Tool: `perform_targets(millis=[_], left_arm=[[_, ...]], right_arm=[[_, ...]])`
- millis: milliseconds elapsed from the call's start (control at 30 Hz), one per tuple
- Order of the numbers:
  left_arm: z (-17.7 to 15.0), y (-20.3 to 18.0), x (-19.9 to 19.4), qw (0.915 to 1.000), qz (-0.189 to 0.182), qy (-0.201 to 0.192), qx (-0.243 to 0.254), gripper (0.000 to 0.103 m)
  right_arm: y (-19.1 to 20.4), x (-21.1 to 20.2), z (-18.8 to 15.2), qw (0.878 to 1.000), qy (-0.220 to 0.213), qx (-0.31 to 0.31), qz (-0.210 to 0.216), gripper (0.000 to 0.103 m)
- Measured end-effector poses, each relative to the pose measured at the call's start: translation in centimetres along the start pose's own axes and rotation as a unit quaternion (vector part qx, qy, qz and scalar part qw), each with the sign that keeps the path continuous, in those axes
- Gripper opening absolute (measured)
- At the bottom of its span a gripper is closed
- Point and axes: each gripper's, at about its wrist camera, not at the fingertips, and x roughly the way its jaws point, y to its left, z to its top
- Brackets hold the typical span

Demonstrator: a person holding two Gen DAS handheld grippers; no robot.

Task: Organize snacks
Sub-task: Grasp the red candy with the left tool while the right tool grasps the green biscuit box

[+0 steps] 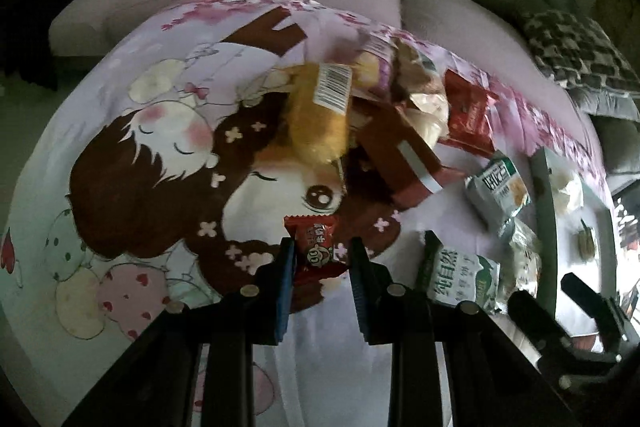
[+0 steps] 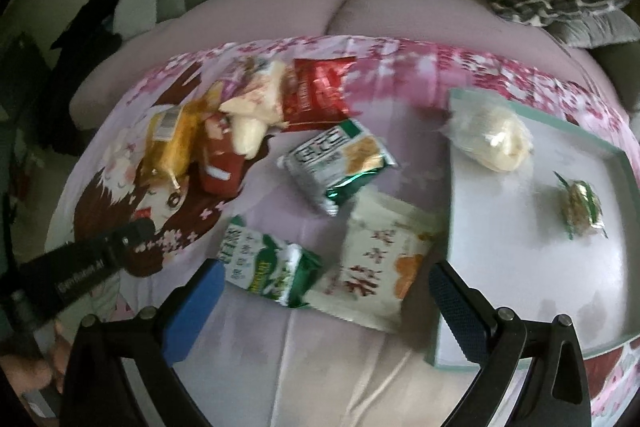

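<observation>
Above printed cloth, left gripper pinches crinkly red packet; right gripper gapes wide.

The left claw points steeply down, its jaws clamped on a red packet. The right claw also tilts down, jaws spread wide and empty.

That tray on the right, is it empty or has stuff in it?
Not empty: the tray holds two wrapped snacks, a pale bun and a small green-wrapped piece.
</observation>
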Motion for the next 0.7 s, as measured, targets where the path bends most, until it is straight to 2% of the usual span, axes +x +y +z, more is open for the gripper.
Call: perform_targets(millis=[233,400,567,700], left_arm=[[0.2,0.8,-0.4,0.9998,-0.006,-0.006,-0.017,0.028],[0.3,1.2,-0.3,0.9996,-0.008,-0.006,-0.027,0.028],[0.3,1.3,-0.1,0.9995,-0.011,-0.002,-0.029,0.028],[0.3,1.5,-0.1,0.9994,-0.014,-0.003,-0.032,0.028]], right_arm=[[2.6,1.7,-0.2,0.999,0.014,-0.038,0.009,0.094],[4.1,2.6,-0.4,0.998,0.020,-0.060,0.010,0.093],[5.3,3.4,-0.6,0.996,0.028,-0.079,0.011,0.085],[6.0,3.8,-0.8,0.995,0.029,-0.094,-0.002,0.082]])
